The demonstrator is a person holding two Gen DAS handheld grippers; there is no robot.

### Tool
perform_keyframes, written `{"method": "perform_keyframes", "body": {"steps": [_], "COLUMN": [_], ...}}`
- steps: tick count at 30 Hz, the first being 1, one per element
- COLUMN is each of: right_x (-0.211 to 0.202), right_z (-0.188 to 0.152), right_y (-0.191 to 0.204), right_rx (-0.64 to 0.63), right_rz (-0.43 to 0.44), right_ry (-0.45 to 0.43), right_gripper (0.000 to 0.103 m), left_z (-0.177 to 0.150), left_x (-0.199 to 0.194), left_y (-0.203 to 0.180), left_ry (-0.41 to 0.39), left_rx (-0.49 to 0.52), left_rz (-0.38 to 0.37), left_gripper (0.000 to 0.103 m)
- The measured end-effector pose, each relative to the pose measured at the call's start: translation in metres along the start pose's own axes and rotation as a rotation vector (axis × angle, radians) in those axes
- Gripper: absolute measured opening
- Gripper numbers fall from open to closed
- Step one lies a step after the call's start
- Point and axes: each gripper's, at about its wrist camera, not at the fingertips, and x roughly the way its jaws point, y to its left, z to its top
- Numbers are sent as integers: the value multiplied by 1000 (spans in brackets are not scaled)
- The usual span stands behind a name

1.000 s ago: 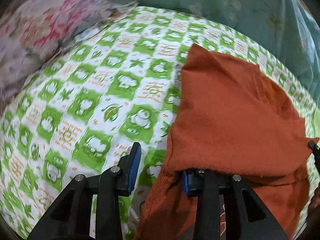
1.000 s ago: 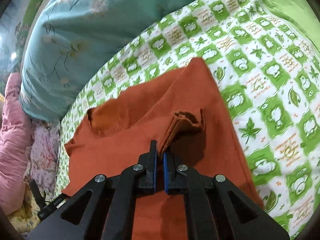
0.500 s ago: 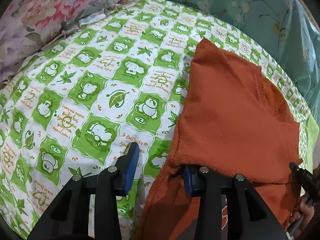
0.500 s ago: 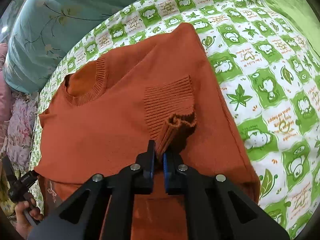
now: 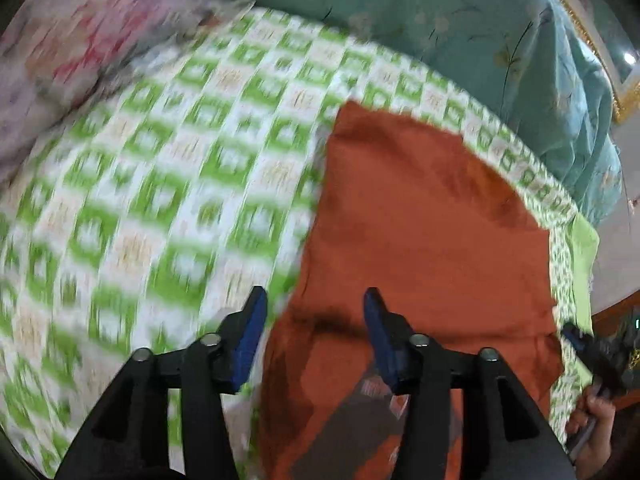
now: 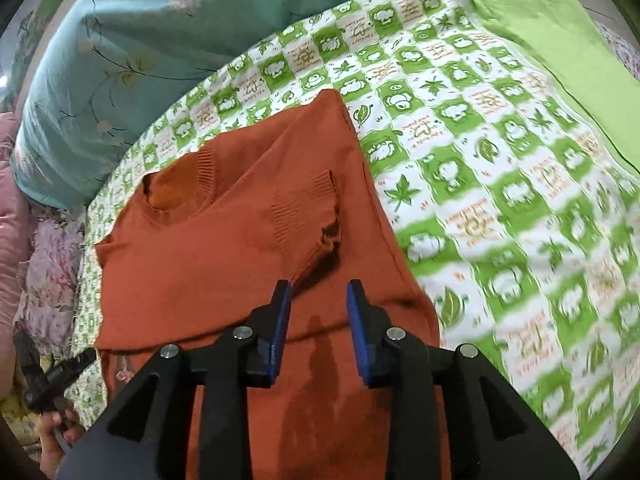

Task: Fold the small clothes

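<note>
both grippers (image 6: 316,292) gape; sweater (image 6: 224,256) neckline points far-left.

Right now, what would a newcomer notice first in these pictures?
First the rust-orange sweater, lying in the middle on the green-and-white checked bedsheet, one ribbed sleeve cuff folded over its chest. Then the blue-padded fingers of both grippers, open above its near edge.
</note>
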Motion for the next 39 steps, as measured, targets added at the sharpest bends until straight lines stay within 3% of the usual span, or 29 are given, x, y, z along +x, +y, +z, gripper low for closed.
{"method": "perform_keyframes", "body": {"steps": [2, 4, 8, 12, 16, 20, 25, 30, 36, 39], "right_x": [0, 5, 28, 54, 79, 84, 45, 1, -41, -59], "right_z": [-5, -7, -2, 9, 21, 29, 29, 7, -41, -68], "right_y": [4, 12, 32, 40, 30, 24, 29, 23, 14, 8], "right_rx": [-3, -28, -113, -152, -148, -118, -140, -138, -135, -127], "right_rz": [43, 76, 121, 146, 119, 135, 170, 170, 141, 115], "right_ry": [9, 20, 45, 77, 110, 126, 90, 63, 65, 60], "right_gripper": [33, 33, 33, 33, 33, 33, 33, 36, 37, 44], "left_z": [25, 53, 97, 117, 142, 143, 110, 34, -72, -114], "left_x": [10, 28, 82, 107, 108, 107, 59, -1, -50, -55], "left_y": [-6, -12, -18, -23, -20, -27, -29, -32, -25, -22], "left_ry": [-10, -19, 62, 50, -17, -13, -23, 14, 140, 247], "left_rx": [14, 33, 30, 87, 61, 90, 53, 58, 18, 3], "left_rz": [-33, -13, 24, 135, 186, 226, 124, 20, -25, -13], "left_gripper": [60, 63, 64, 64, 64, 61, 58, 60, 60, 60]}}
